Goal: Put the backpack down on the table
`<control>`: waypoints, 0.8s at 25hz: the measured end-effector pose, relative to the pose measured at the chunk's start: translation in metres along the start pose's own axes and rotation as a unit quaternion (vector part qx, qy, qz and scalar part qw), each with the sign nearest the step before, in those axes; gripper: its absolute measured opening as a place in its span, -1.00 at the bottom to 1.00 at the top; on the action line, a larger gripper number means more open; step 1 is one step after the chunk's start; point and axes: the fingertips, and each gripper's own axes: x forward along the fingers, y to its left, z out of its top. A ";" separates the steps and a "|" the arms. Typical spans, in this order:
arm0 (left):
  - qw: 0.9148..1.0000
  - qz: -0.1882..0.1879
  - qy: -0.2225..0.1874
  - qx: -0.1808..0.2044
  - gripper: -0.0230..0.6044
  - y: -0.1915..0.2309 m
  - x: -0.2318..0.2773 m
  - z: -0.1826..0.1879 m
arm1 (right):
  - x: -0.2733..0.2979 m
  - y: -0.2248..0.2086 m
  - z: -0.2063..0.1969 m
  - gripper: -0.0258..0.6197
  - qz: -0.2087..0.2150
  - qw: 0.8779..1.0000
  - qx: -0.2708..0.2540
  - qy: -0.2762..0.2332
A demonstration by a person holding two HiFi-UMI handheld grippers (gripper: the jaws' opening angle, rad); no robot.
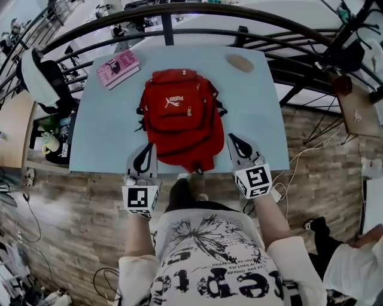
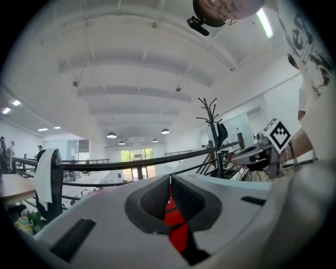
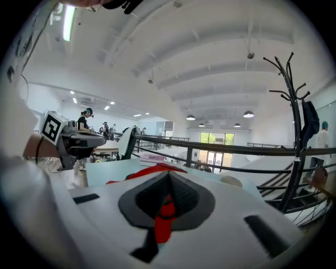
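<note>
A red backpack (image 1: 179,116) lies flat on the light blue table (image 1: 102,131), its lower end hanging a little over the near edge. My left gripper (image 1: 144,153) hovers at the near edge just left of it, jaws shut. My right gripper (image 1: 237,142) is just right of the bag, also shut. Neither touches the bag in the head view. In the left gripper view the pads (image 2: 157,202) meet, and red fabric shows through the gap behind them. The right gripper view shows the same, with the bag's red top (image 3: 152,170) beyond the closed jaws (image 3: 168,177).
A pink book (image 1: 118,67) lies at the table's far left corner and a tan flat object (image 1: 240,62) at the far right. A black railing (image 1: 179,11) curves behind the table. A chair with a white cloth (image 1: 37,77) stands left; a coat rack (image 3: 295,126) stands right.
</note>
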 end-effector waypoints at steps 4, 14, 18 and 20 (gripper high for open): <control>1.000 0.015 -0.022 -0.004 -0.89 0.002 0.003 0.035 | -0.004 -0.001 0.036 -0.94 -0.006 0.999 -0.008 -0.036; 0.999 0.011 -0.036 0.009 -0.89 -0.006 0.002 0.068 | -0.012 -0.001 0.071 -0.94 -0.022 0.997 -0.004 -0.073; 1.000 0.006 -0.027 0.007 -0.89 -0.010 0.002 0.063 | -0.014 0.003 0.073 -0.95 -0.018 0.997 -0.010 -0.074; 1.000 0.004 -0.025 0.004 -0.89 -0.011 0.002 0.063 | -0.015 0.005 0.073 -0.95 -0.018 0.997 -0.008 -0.075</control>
